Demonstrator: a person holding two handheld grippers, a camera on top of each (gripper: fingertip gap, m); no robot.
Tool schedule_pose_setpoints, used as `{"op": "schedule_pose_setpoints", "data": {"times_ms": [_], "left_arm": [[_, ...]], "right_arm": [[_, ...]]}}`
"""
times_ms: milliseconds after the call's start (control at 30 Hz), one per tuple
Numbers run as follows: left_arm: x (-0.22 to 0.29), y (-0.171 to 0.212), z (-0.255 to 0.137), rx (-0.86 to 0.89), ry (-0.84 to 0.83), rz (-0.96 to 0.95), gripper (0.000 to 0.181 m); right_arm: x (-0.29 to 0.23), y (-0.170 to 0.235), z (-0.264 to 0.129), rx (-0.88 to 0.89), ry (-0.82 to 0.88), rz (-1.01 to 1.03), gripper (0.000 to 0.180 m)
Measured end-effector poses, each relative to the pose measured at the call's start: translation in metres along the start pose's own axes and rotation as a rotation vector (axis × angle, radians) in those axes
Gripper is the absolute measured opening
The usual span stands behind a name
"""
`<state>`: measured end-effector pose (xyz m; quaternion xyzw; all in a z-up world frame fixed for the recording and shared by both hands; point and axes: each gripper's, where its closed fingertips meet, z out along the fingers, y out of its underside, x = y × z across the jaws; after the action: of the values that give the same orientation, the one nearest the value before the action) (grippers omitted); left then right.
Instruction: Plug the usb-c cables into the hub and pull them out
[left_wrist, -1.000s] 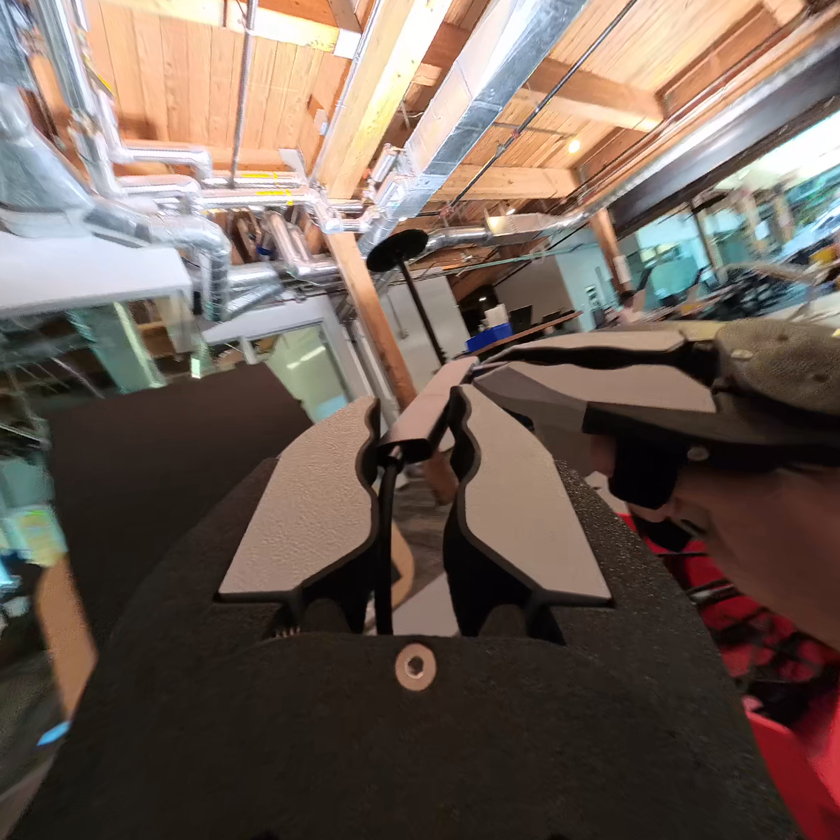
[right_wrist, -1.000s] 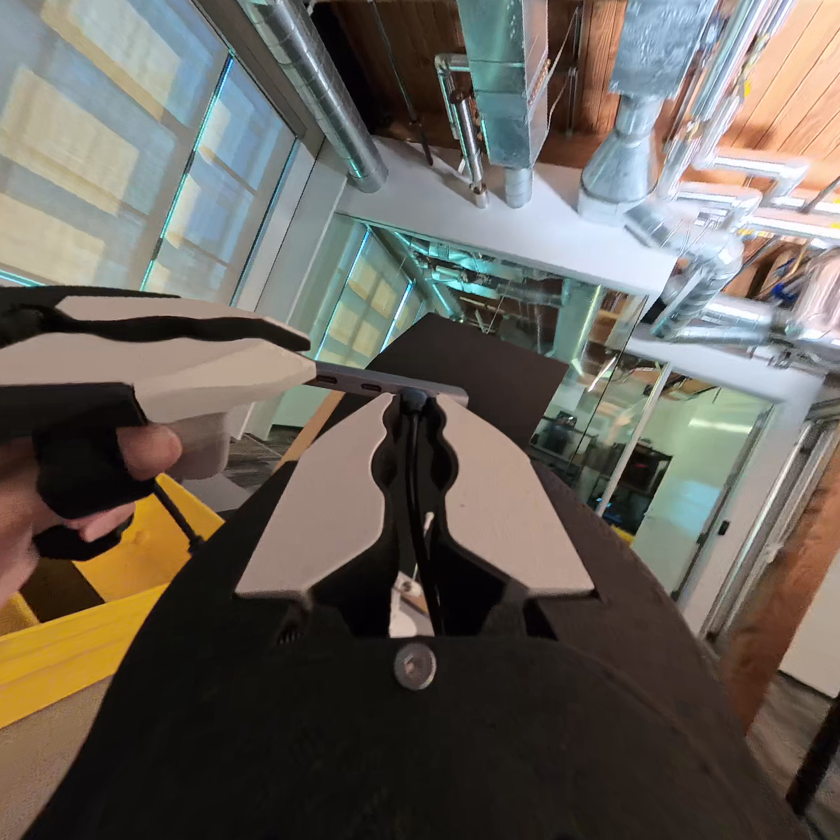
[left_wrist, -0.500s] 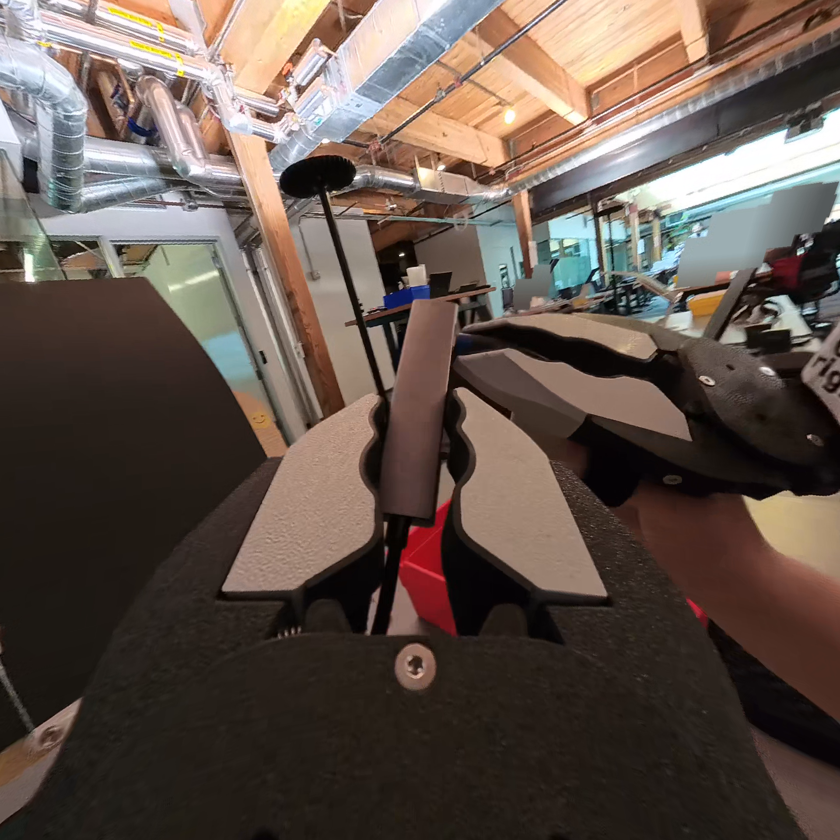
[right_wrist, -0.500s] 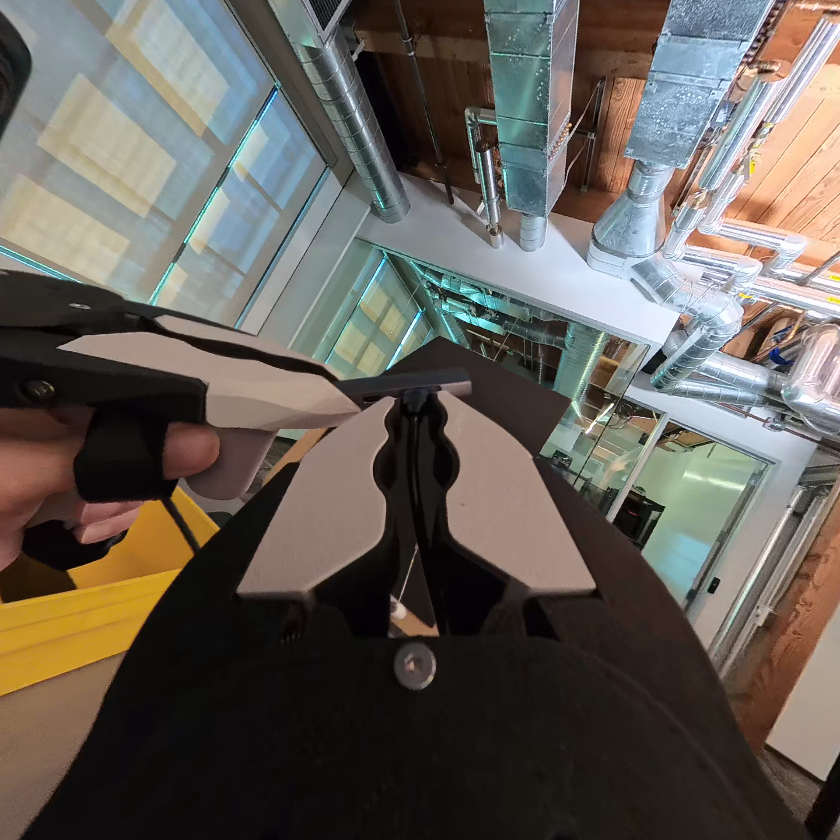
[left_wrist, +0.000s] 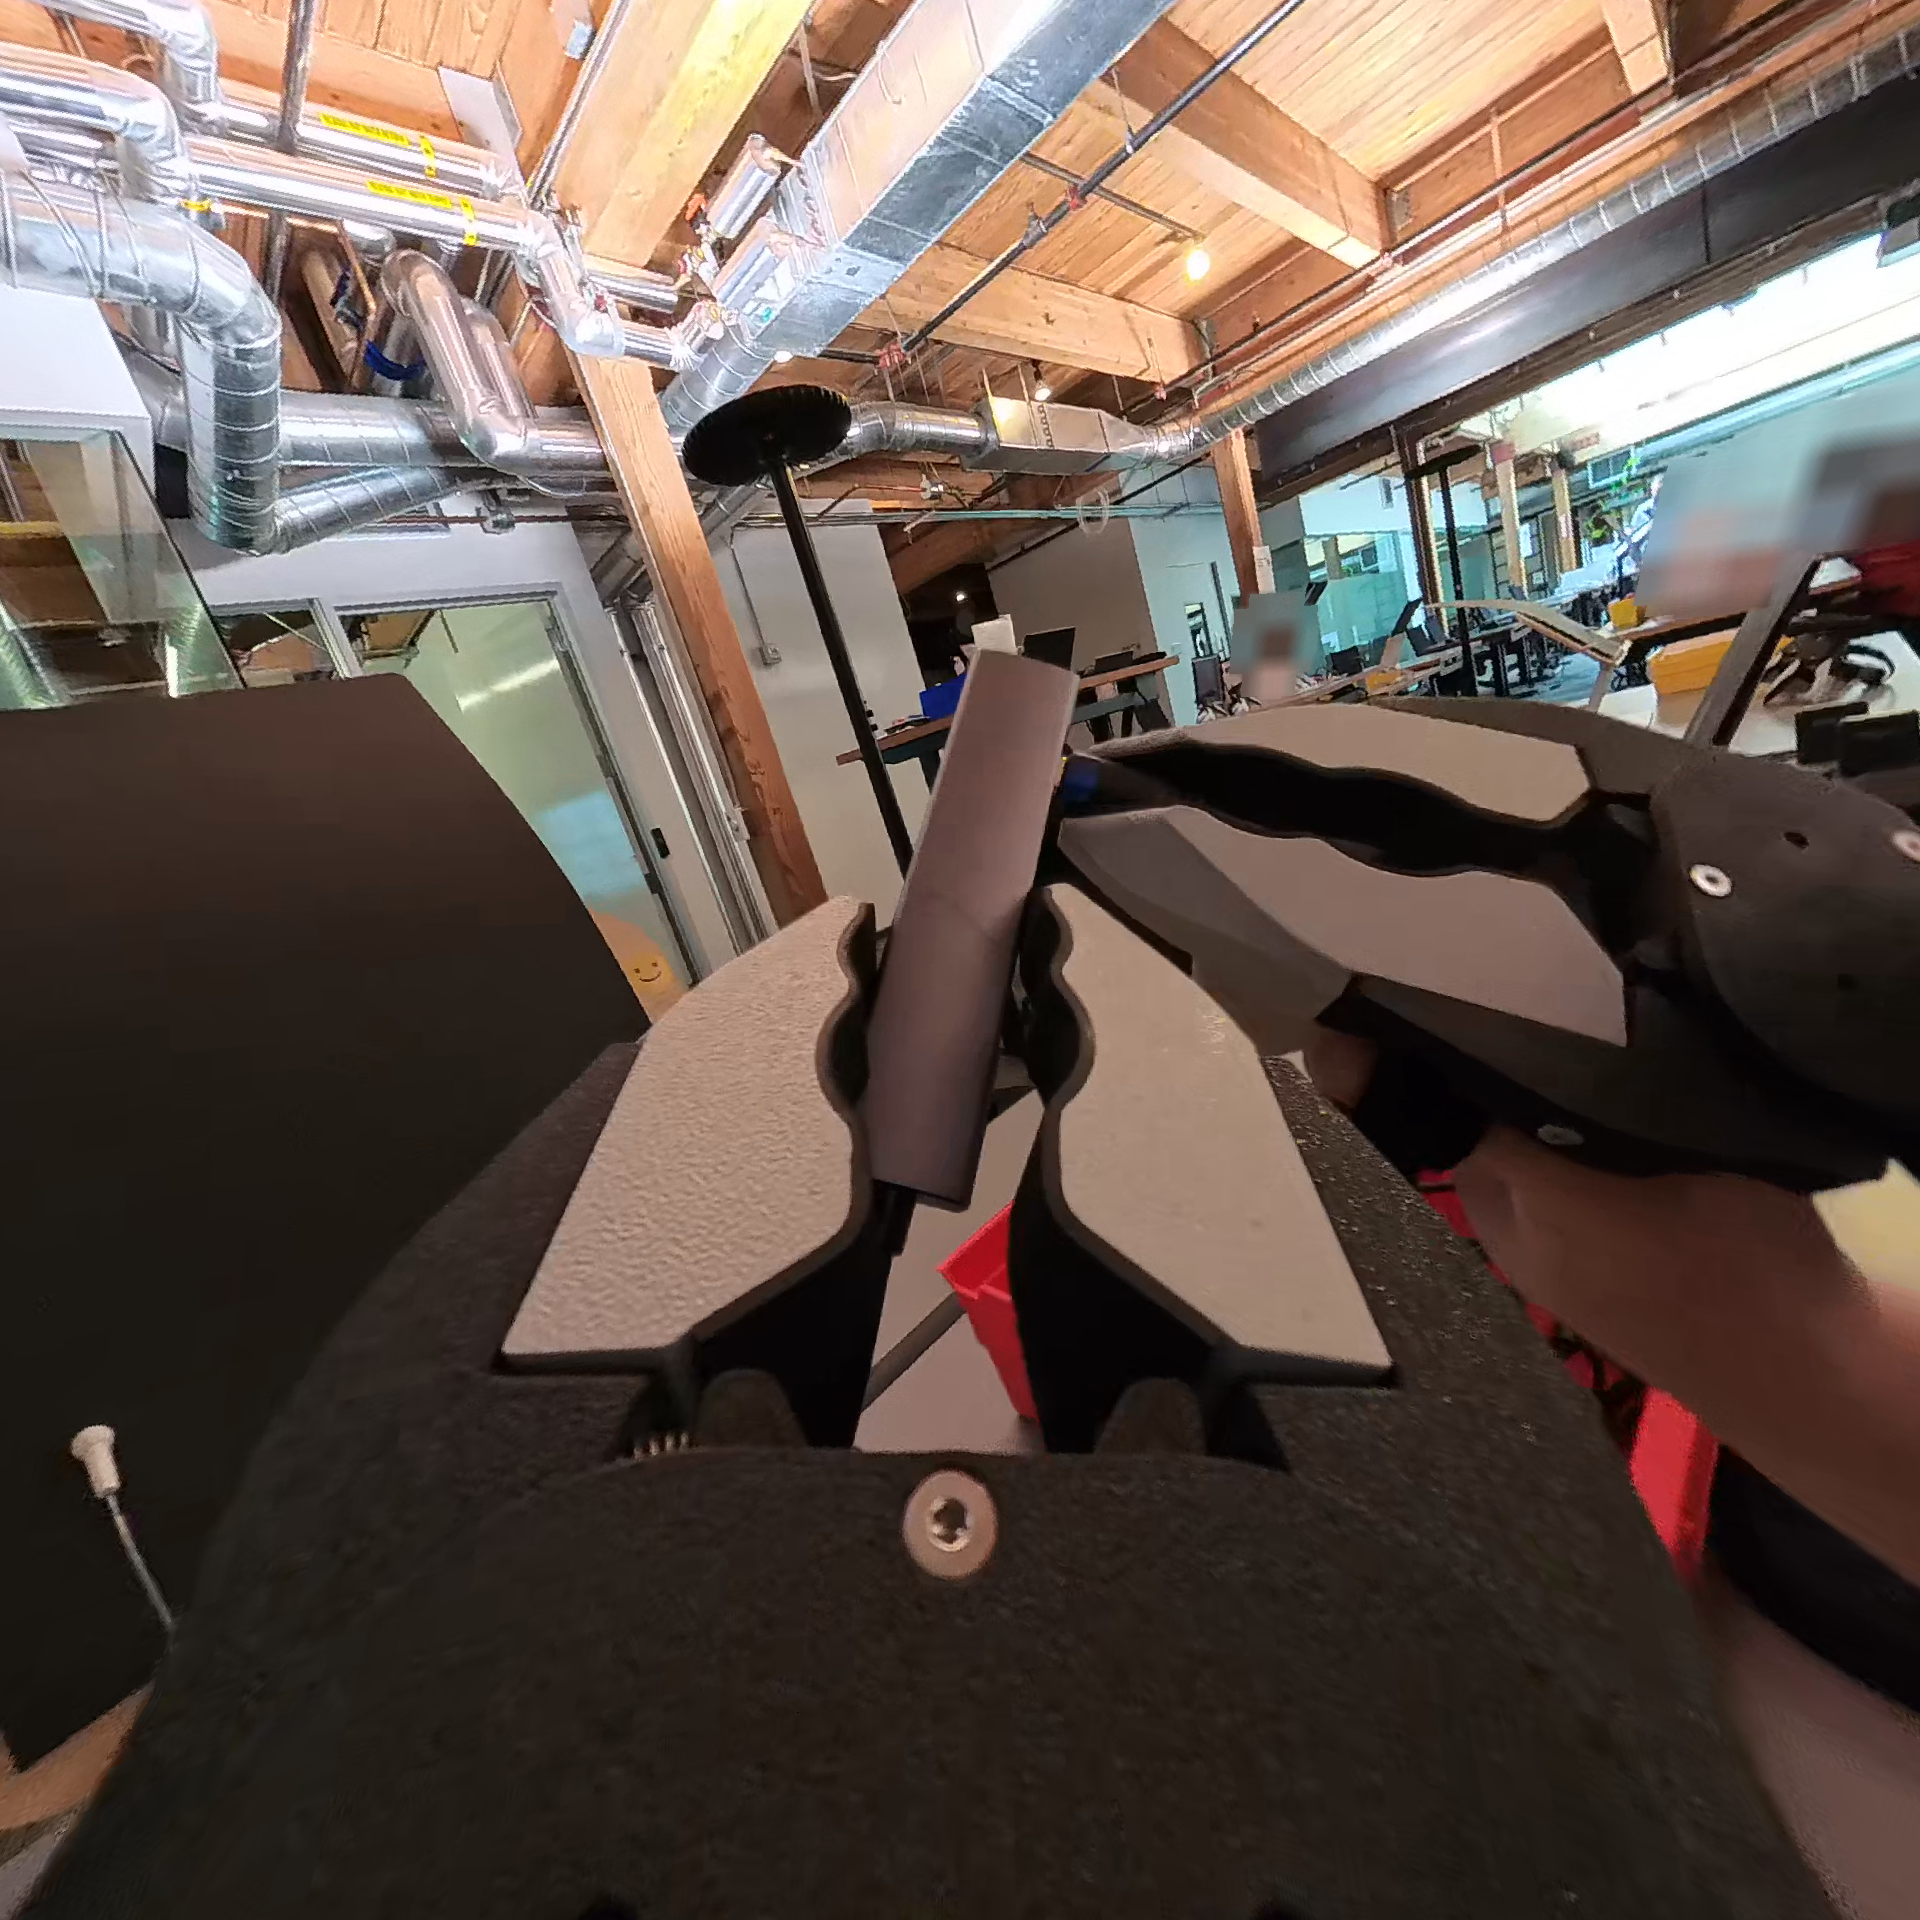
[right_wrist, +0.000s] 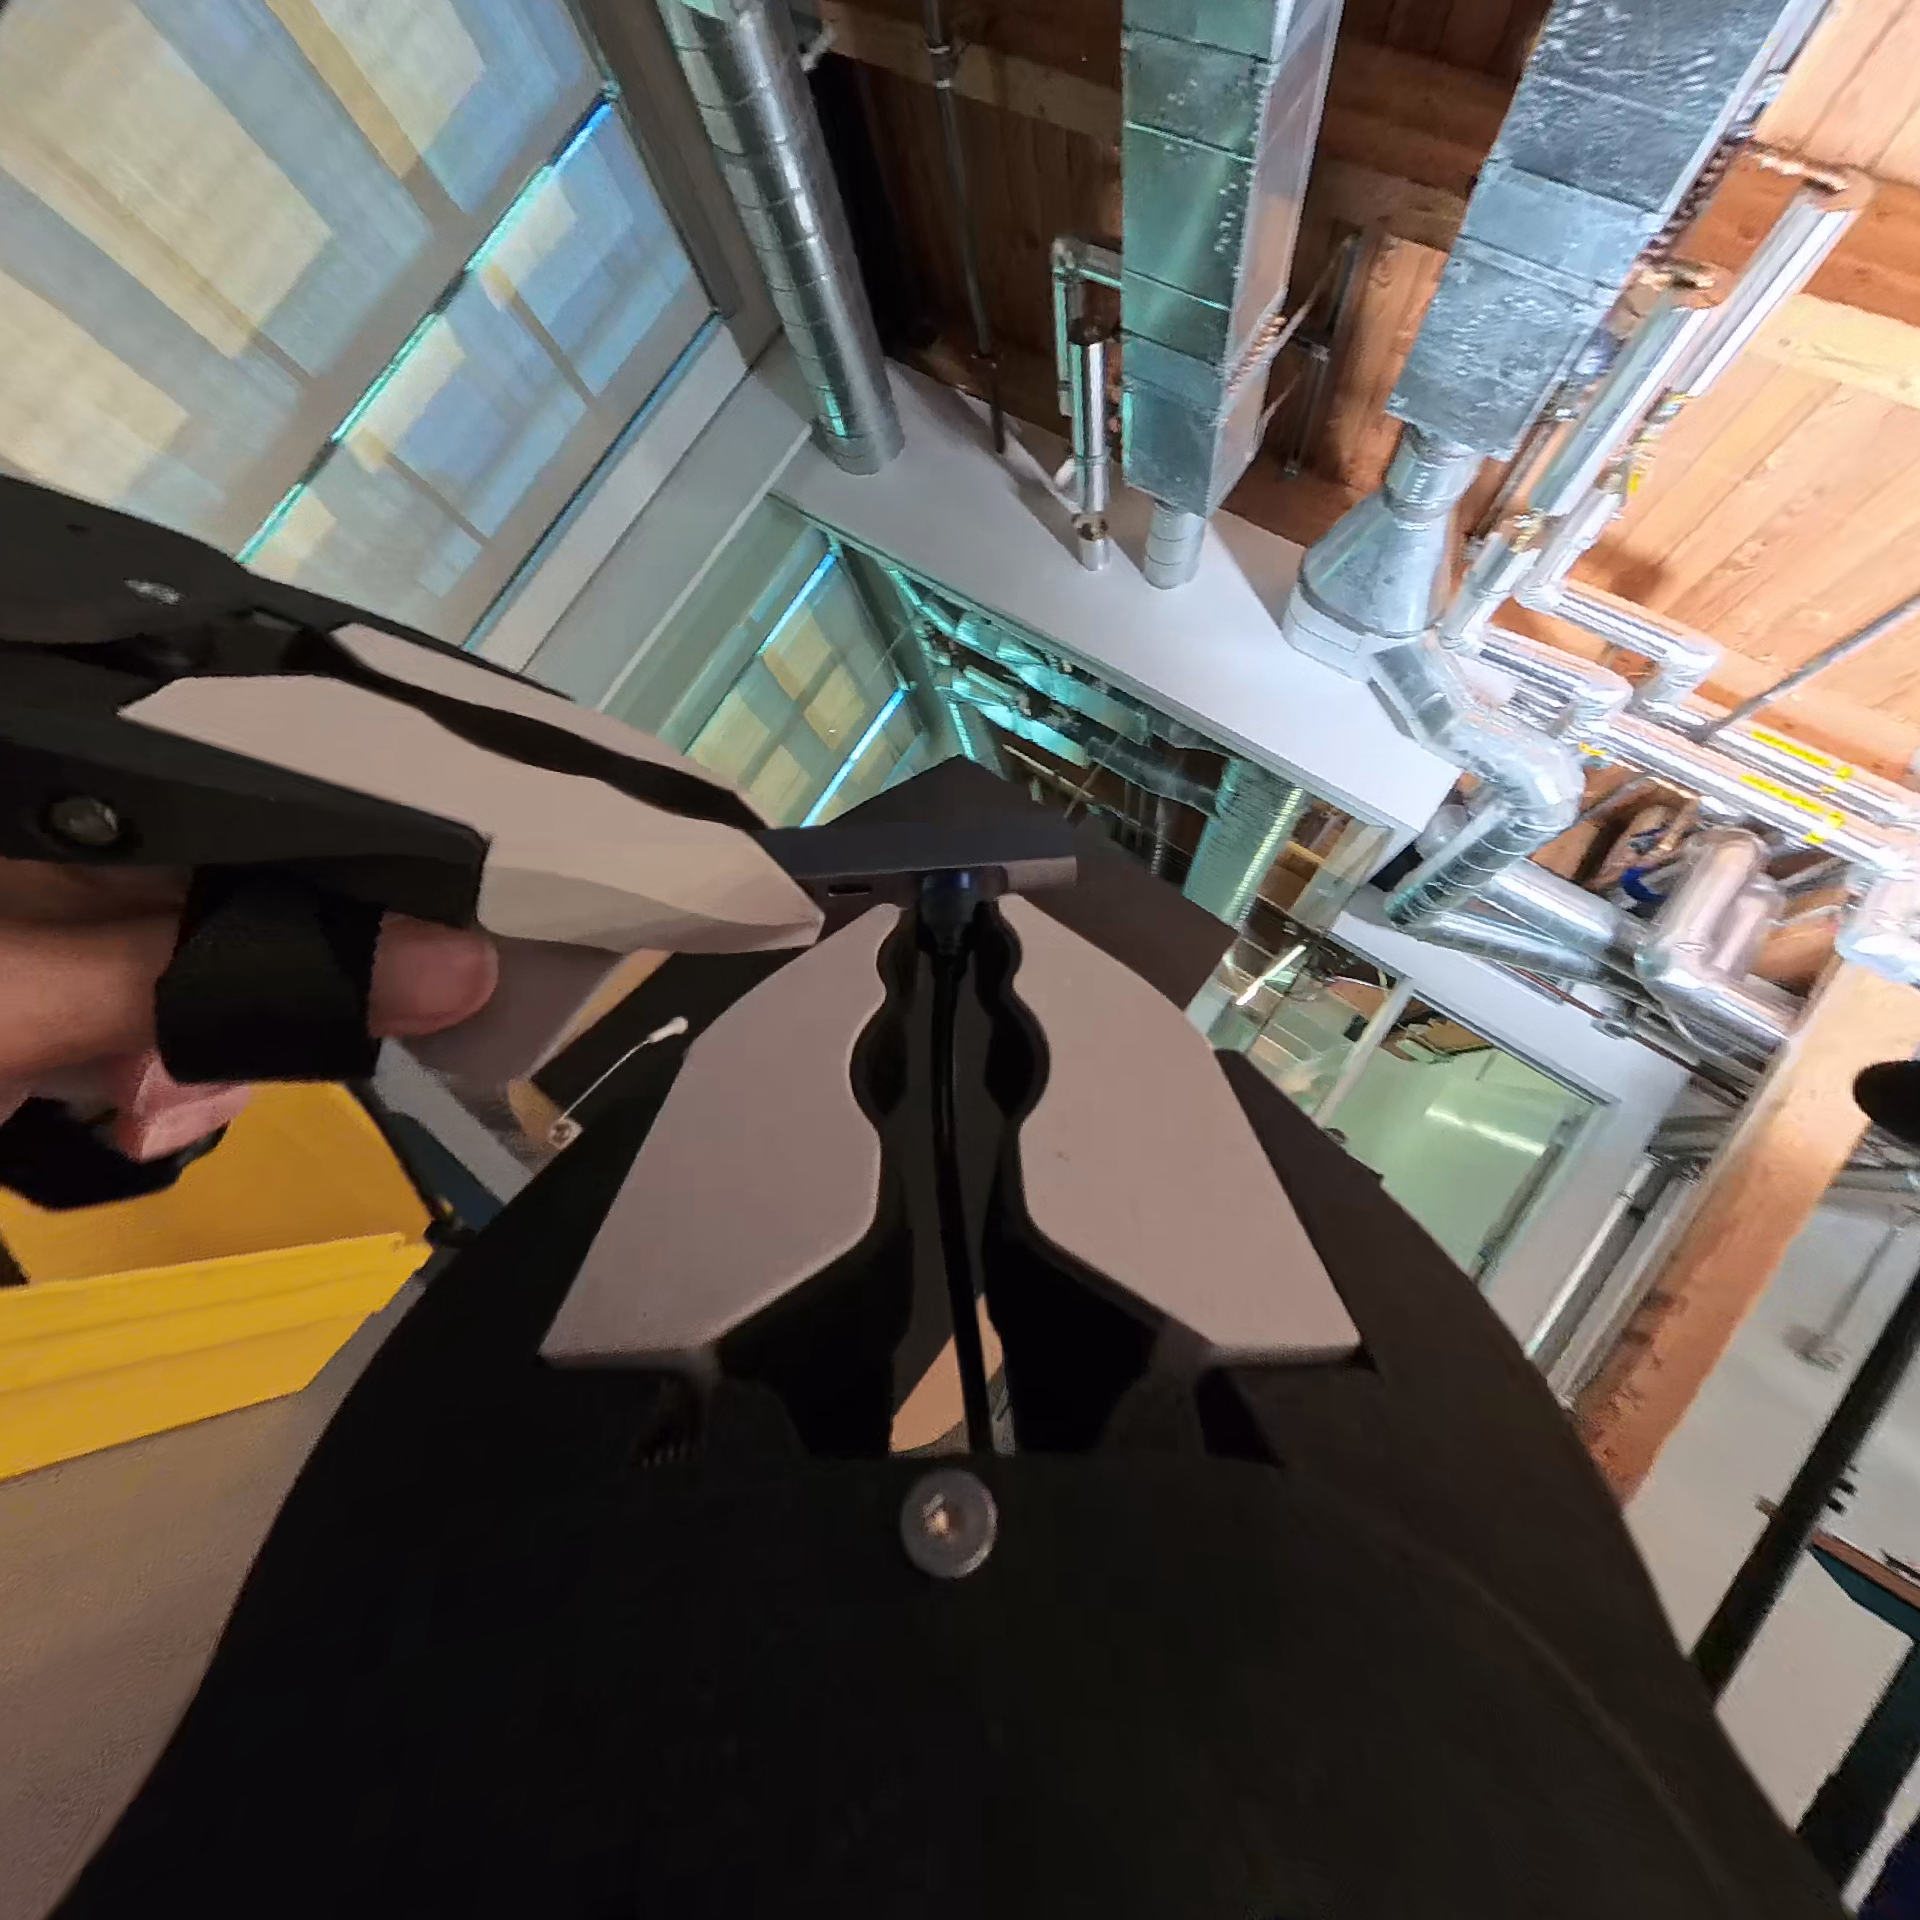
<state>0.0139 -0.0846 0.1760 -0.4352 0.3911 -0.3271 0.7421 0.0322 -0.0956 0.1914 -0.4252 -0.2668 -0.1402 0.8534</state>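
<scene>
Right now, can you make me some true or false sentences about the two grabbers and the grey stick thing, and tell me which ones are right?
1. The left gripper is clamped on the grey hub. True.
2. The right gripper holds a black cable whose plug meets the hub's edge. True.
3. The hub lies flat on a table. False: it is held up in the air, with the ceiling pipes behind it.
4. The right gripper is wide open and empty. False: its fingers are closed on the plug.
5. A yellow bin shows low in the right wrist view. True.
</scene>
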Motion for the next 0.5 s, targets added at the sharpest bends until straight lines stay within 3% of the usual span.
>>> {"op": "schedule_pose_setpoints", "data": {"times_ms": [333,367,433,500], "left_arm": [[0.000,0.004,0.000,-0.057,-0.006,0.086,0.026],[-0.001,0.004,0.000,-0.058,-0.026,0.090,0.026],[-0.038,0.006,-0.010,-0.061,-0.255,0.082,0.024],[-0.066,0.005,-0.026,0.020,-0.254,-0.120,0.024]], "right_arm": [[-0.001,0.006,-0.002,-0.024,-0.079,0.002,0.012],[-0.001,0.007,-0.001,-0.035,-0.055,0.012,0.012],[-0.002,-0.009,-0.007,0.029,-0.004,0.000,0.011],[-0.003,-0.013,-0.007,0.020,0.032,-0.044,0.013]]}}
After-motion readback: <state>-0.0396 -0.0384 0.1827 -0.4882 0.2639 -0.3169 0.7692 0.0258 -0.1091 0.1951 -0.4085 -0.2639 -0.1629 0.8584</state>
